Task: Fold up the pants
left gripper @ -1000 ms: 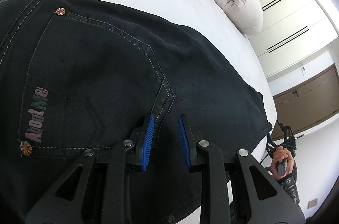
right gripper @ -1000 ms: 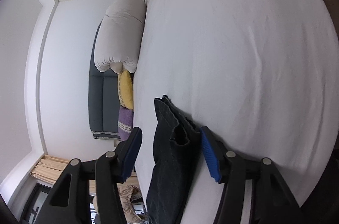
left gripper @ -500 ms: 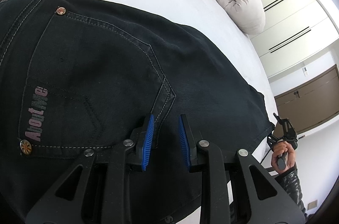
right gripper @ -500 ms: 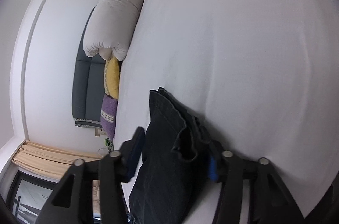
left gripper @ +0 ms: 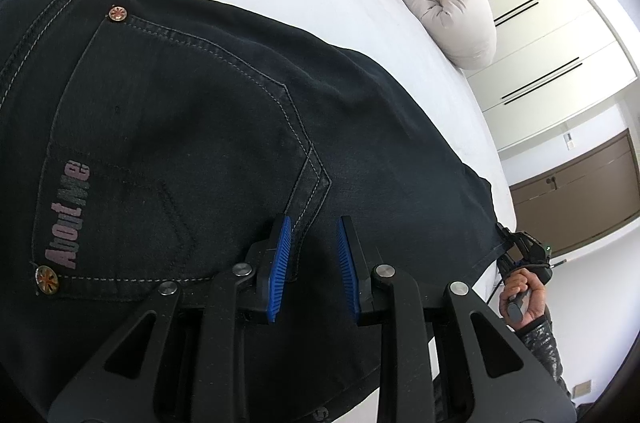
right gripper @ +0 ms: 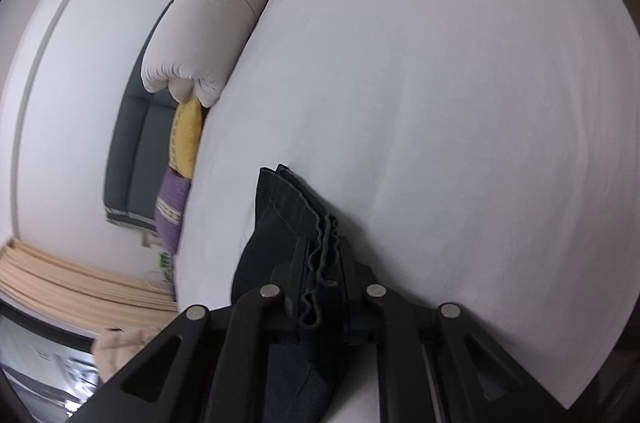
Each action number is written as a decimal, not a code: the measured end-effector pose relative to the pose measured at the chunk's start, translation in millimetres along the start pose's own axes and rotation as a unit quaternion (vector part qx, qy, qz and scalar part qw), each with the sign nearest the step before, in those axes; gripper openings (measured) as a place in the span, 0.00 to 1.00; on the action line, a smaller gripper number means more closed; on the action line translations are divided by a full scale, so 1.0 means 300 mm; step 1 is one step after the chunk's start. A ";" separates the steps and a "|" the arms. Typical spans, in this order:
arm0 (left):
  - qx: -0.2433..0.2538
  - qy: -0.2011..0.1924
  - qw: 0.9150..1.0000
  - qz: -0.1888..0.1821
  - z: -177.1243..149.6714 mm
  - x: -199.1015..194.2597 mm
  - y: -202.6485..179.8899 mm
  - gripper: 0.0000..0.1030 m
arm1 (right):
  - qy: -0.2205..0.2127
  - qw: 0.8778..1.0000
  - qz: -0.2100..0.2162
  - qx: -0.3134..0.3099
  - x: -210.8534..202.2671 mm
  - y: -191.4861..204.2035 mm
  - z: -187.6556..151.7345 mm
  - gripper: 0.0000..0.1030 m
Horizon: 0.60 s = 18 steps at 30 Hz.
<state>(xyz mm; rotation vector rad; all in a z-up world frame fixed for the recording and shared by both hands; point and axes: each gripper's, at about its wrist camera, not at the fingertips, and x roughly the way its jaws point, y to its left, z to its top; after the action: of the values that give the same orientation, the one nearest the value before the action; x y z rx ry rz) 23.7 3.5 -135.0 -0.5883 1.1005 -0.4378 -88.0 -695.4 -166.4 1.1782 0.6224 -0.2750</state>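
Right tongs (right gripper: 322, 263) just closed, apparently pinching pants (right gripper: 280, 223) hem.

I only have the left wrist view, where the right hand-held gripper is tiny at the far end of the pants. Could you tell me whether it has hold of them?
Observer: Yes. The right hand-held gripper has just been closing its jaws, and they now pinch the pants at the hem end.
Operator: Thank you. Is that one layer or several?
Observer: Several. Wavy stacked edges are squeezed between the jaws.
Operator: And does any cloth reach past the tips?
Observer: A short end juts beyond them over the white bed. I cannot tell whether it touches the sheet.
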 end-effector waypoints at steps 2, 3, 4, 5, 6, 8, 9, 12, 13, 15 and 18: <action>-0.002 0.000 1.000 -0.003 0.001 -0.002 0.008 0.22 | -0.002 1.000 -0.017 -0.021 -0.002 0.023 -0.003 0.12; -0.002 0.000 1.000 -0.004 0.002 -0.003 0.011 0.22 | -0.002 0.999 -0.023 -0.031 -0.001 0.035 -0.005 0.12; -0.003 0.000 1.000 -0.006 0.004 -0.004 0.016 0.22 | -0.002 0.999 -0.030 -0.042 -0.002 0.050 -0.008 0.12; -0.004 0.000 1.000 -0.007 0.005 -0.005 0.019 0.22 | -0.003 0.998 -0.036 -0.057 -0.006 0.072 -0.015 0.12; -0.005 0.000 1.000 -0.008 0.005 -0.006 0.023 0.22 | -0.004 0.997 -0.039 -0.072 -0.011 0.100 -0.025 0.12; -0.007 0.001 1.000 -0.010 0.007 -0.008 0.031 0.22 | -0.003 0.993 -0.039 -0.113 -0.020 0.177 -0.057 0.12; -0.008 0.001 1.000 -0.010 0.008 -0.009 0.034 0.22 | -0.001 0.990 -0.038 -0.137 -0.024 0.223 -0.079 0.12; -0.012 0.000 1.000 -0.010 0.010 -0.015 0.039 0.23 | 0.010 0.969 -0.040 -0.245 -0.024 0.406 -0.207 0.12; -0.015 0.001 1.000 -0.011 0.012 -0.017 0.040 0.24 | 0.016 0.956 -0.040 -0.289 -0.019 0.472 -0.272 0.12; -0.021 0.002 1.000 -0.017 0.016 -0.020 0.038 0.32 | 0.030 0.922 -0.045 -0.384 -0.003 0.593 -0.430 0.12; -0.018 -0.006 0.999 -0.040 0.022 -0.034 0.010 0.72 | 0.061 0.851 -0.055 -0.519 0.048 0.701 -0.707 0.12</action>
<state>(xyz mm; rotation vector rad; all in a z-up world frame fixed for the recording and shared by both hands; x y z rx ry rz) 25.8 13.3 -127.8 -0.6674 1.0778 -0.4838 -34.5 -419.7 -63.3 0.1061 0.7990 0.0653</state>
